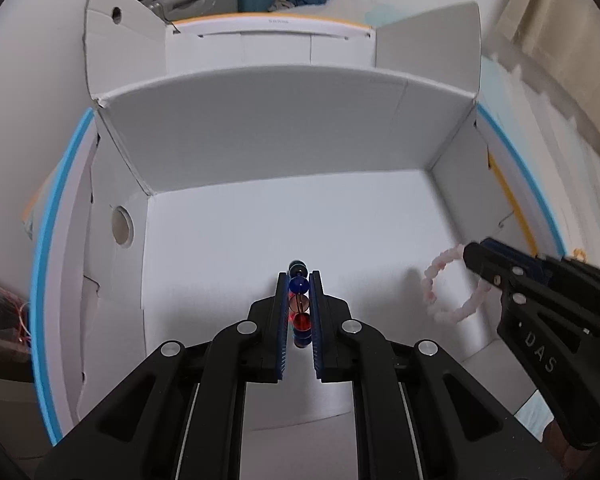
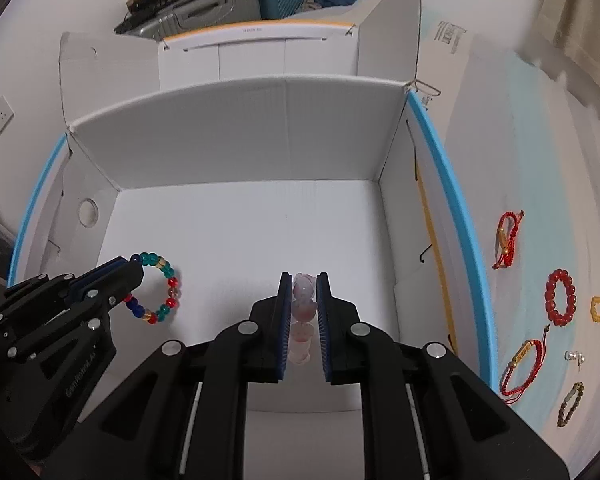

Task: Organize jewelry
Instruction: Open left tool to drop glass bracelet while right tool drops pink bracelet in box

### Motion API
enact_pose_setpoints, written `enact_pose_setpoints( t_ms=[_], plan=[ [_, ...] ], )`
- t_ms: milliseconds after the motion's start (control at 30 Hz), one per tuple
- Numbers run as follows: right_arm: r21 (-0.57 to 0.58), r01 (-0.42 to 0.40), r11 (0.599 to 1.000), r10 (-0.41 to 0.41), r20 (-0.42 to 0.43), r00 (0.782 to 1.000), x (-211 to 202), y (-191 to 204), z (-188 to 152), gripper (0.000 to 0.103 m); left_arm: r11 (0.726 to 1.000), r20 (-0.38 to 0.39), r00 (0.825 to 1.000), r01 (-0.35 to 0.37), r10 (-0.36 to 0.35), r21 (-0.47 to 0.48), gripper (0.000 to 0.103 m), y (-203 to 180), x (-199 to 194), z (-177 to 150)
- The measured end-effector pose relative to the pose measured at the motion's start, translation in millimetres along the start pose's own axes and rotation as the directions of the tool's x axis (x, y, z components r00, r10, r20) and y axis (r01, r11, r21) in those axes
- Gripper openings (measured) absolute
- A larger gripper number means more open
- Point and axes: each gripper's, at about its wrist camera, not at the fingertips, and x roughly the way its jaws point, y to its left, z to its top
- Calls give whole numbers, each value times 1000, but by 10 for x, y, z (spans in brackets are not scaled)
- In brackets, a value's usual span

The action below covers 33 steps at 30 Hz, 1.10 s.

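Note:
My left gripper (image 1: 299, 280) is shut on a multicoloured bead bracelet (image 1: 300, 304) and holds it over the floor of the open white box (image 1: 260, 140). In the right wrist view the same bracelet (image 2: 168, 300) hangs as a ring from the left gripper (image 2: 134, 270). My right gripper (image 2: 304, 280) is shut on a pale pink bead bracelet (image 2: 303, 312), also inside the box (image 2: 240, 128). In the left wrist view the pink bracelet (image 1: 446, 308) dangles from the right gripper (image 1: 470, 258) near the box's right wall.
On the surface right of the box lie a red cord bracelet (image 2: 507, 240), a red bead bracelet (image 2: 561, 297), a small yellow ring (image 2: 599, 309), a red-and-gold cord bracelet (image 2: 522, 366), an earring (image 2: 575, 357) and a brown bracelet (image 2: 570, 404). Luggage stands behind.

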Motion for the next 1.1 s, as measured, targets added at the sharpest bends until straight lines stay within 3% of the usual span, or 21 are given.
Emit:
enact_pose_setpoints(
  t_ms=[633, 700, 767, 867, 933, 1000, 1100],
  plan=[
    [12, 7, 1000, -7, -29, 1000, 97, -20, -17, 14, 1000, -11, 1000, -29, 29, 7, 10, -47, 10, -1],
    [15, 12, 1000, -11, -22, 1000, 79, -28, -7, 33, 999, -6, 999, -32, 32, 4, 10, -43, -8, 4],
    [18, 15, 1000, -15, -11, 1000, 48, -36, 0, 44, 999, -1, 999, -34, 34, 0, 11, -28, -33, 17],
    [26, 16, 1000, -16, -1, 1000, 1, -57, 12, 55, 999, 10, 999, -44, 45, -12, 15, 11, -86, 37],
    [32, 19, 999, -20, 12, 1000, -41, -71, 22, 60, 998, 23, 998, -52, 52, -21, 27, 34, -124, 44],
    [38, 24, 999, -25, 18, 1000, -70, -87, 32, 65, 998, 35, 998, -59, 60, -23, 29, 47, -168, 54],
    [49, 28, 998, -30, 35, 999, -127, -130, 44, 70, 997, 57, 996, -70, 71, -33, 43, 67, -233, 65]
  ],
)
